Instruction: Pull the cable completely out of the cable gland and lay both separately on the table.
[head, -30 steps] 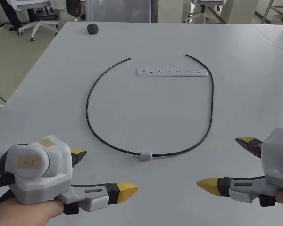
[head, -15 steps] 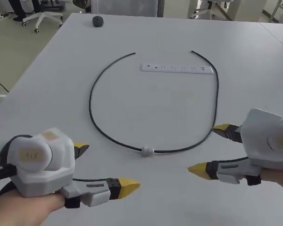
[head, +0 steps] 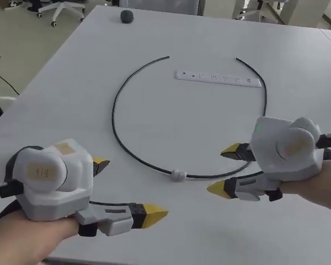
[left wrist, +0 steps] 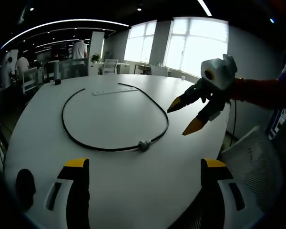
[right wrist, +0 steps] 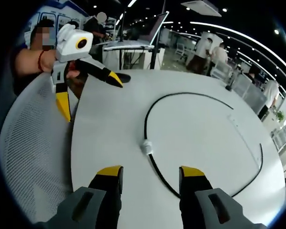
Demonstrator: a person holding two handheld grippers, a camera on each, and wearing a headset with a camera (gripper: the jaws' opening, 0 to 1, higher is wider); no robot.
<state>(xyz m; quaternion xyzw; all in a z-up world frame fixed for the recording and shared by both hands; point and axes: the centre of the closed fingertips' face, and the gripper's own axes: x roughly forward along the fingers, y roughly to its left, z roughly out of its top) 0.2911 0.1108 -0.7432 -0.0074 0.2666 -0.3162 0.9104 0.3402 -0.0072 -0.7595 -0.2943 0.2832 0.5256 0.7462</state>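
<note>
The cable (head: 115, 118) lies as an open loop on the desk (head: 187, 121), with the cable gland (head: 178, 175) threaded at its 6 o'clock. Both claws are spread and empty: the left claw (head: 127, 189) at the gland's 7 o'clock, the right claw (head: 222, 169) at 3 o'clock. It is probably best to pinch the gland with one and the cable just beside it with the other, then pull straight along the cable. The gland is too small to read its nut, and the right claw covers some cable.

Near side: white tabletop (head: 182, 127) lay open up to the thin black cable (head: 115, 118).
Inside loop: surface was open.
Far side: flat white power strip (head: 218, 78) lay across.
</note>
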